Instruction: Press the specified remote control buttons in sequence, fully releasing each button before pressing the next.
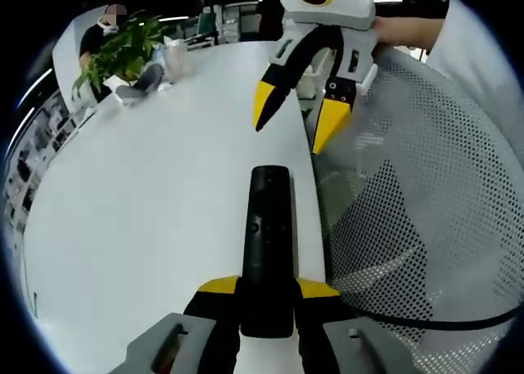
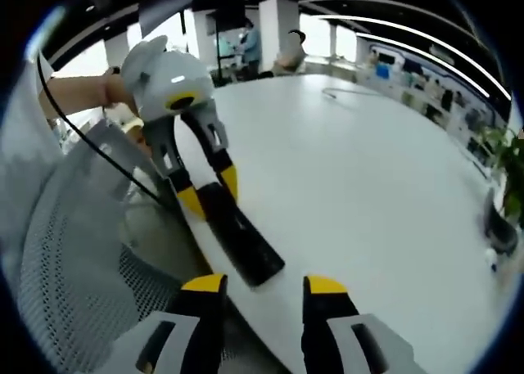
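A long black remote control (image 1: 270, 227) lies along the right edge of the white table (image 1: 147, 210), pointing away from me. My left gripper (image 1: 268, 287) is shut on its near end, yellow tips on both sides. My right gripper (image 1: 296, 122) hangs open above the table beyond the remote's far end, touching nothing. In the right gripper view, the right gripper (image 2: 264, 286) stands open just short of the remote (image 2: 246, 239). There the left gripper (image 2: 210, 190) clamps the remote's other end.
A grey mesh chair back (image 1: 426, 210) stands against the table edge right beside the remote, with a black cable (image 1: 442, 321) across it. A potted plant (image 1: 123, 51) and a seated person (image 1: 102, 30) are at the far end. People and desks fill the background (image 2: 246, 42).
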The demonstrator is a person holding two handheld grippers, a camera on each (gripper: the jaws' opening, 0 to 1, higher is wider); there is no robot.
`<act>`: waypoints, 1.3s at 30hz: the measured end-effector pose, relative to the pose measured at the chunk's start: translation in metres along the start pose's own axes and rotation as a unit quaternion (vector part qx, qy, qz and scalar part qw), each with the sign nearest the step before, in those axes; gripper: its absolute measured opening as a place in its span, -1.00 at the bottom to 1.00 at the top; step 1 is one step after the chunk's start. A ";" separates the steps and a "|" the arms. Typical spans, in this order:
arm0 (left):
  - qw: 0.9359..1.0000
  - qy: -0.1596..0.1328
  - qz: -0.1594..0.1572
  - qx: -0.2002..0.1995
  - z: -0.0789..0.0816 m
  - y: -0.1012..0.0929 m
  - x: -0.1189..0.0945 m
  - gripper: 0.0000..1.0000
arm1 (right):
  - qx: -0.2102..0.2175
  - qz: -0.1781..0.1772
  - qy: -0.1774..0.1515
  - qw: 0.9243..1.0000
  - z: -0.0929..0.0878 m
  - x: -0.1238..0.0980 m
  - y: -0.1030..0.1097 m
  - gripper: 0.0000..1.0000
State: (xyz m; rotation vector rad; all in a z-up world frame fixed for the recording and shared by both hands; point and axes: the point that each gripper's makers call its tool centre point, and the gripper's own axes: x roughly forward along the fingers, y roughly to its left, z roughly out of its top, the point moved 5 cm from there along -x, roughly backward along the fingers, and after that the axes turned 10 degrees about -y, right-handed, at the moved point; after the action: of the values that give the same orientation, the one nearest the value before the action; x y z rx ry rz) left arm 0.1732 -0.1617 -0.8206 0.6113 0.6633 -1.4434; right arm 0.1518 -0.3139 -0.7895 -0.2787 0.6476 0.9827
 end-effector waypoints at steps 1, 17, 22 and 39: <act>1.000 -0.001 0.000 0.000 0.000 0.000 0.000 -0.51 | 0.000 0.001 0.000 1.000 0.000 0.000 0.000 -0.37; 1.000 -0.001 -0.018 0.006 0.001 -0.011 0.002 -0.51 | -0.029 0.046 0.023 0.998 -0.006 0.002 0.011 -0.88; 1.000 0.000 -0.013 0.006 0.002 -0.013 0.003 -0.51 | -0.045 0.051 0.030 0.997 -0.007 0.003 0.012 -1.00; 0.999 -0.049 0.007 0.001 -0.003 -0.018 0.002 -0.51 | -0.088 0.076 0.094 0.989 -0.012 0.008 0.008 -1.00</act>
State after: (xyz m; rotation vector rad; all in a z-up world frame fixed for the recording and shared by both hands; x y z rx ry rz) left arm 0.1552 -0.1615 -0.8239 0.5424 0.5794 -1.4524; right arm 0.1433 -0.3105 -0.8032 -0.4878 0.7629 1.1725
